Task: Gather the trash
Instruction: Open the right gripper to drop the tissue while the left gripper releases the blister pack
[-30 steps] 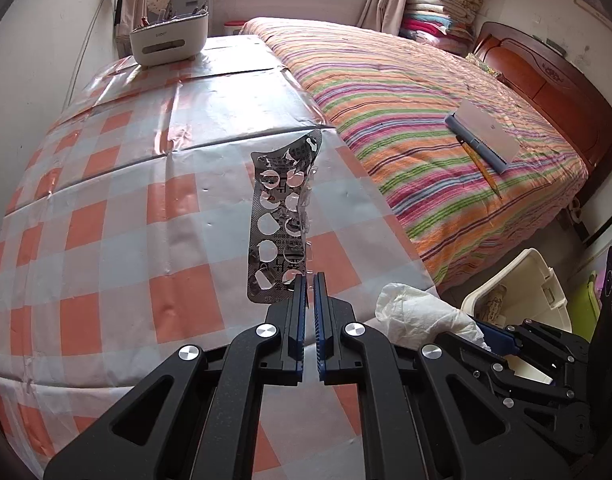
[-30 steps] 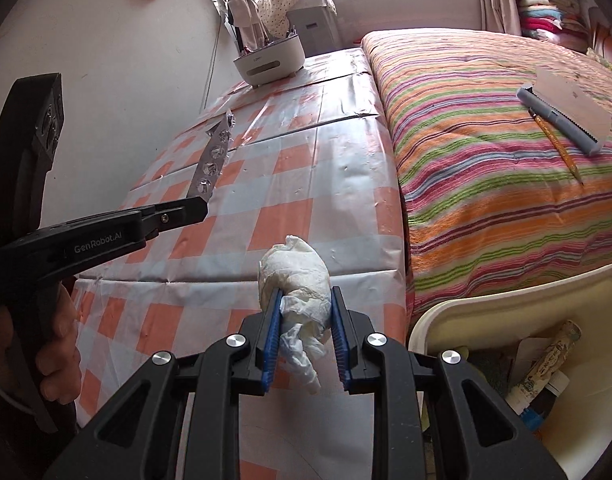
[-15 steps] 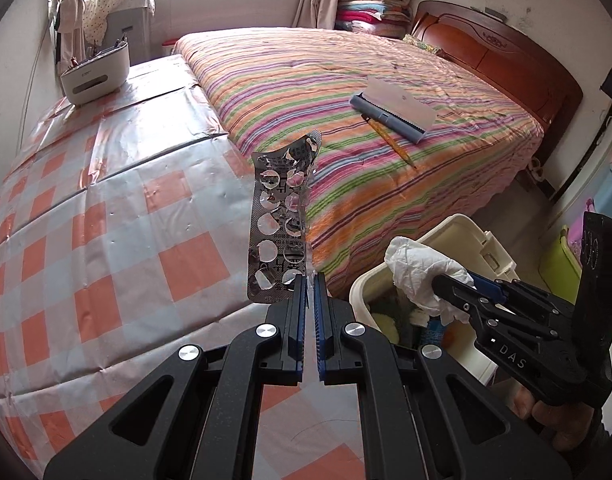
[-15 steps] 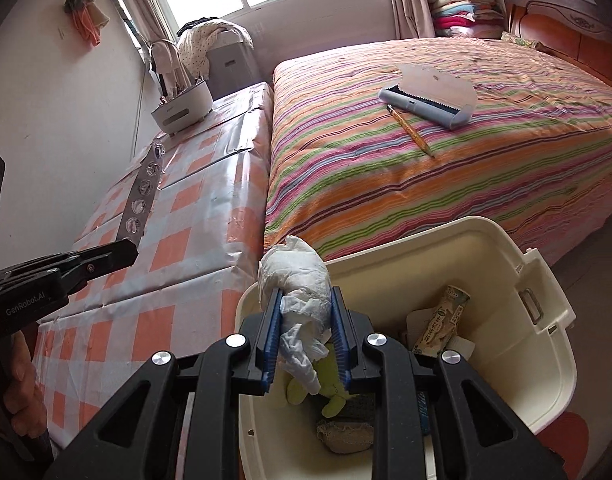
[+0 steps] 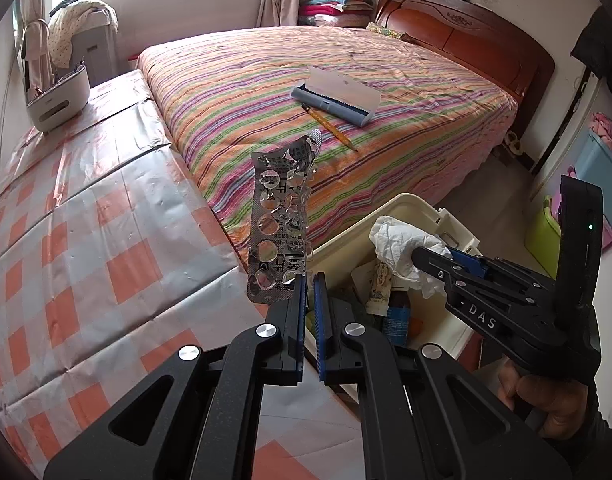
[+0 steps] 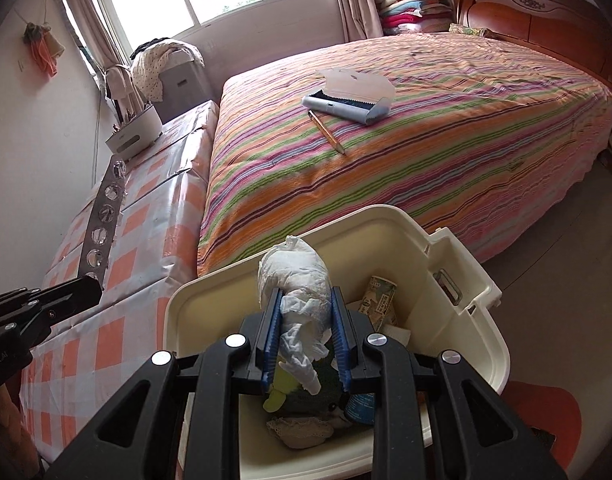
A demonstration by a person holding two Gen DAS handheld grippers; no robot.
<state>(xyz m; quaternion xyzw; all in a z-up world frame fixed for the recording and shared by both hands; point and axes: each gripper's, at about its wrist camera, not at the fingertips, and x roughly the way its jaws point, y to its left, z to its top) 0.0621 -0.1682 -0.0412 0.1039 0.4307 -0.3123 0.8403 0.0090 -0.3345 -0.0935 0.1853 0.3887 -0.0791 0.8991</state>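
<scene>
The bed with its striped cover fills the view from 12 to 3 o'clock, a pencil and a grey-blue case lying on it. At 9 o'clock, touching the bed's side, stands my table under an orange-and-white checked cloth, with a white holder at its far end.

The cream trash bin sits on the floor at 6 o'clock in the right wrist view, just beside the table's corner, already holding a paper tube, a bottle and other scraps.

My right gripper hangs over the bin's open mouth with a crumpled white tissue between its blue pads; the jaws are opening, though the pads look to be touching the wad on both sides.

My left gripper is closed narrow, pinching the bottom edge of an empty silver blister pack that stands upright toward 12 o'clock, above the table's edge and just beside the bin's rim.
</scene>
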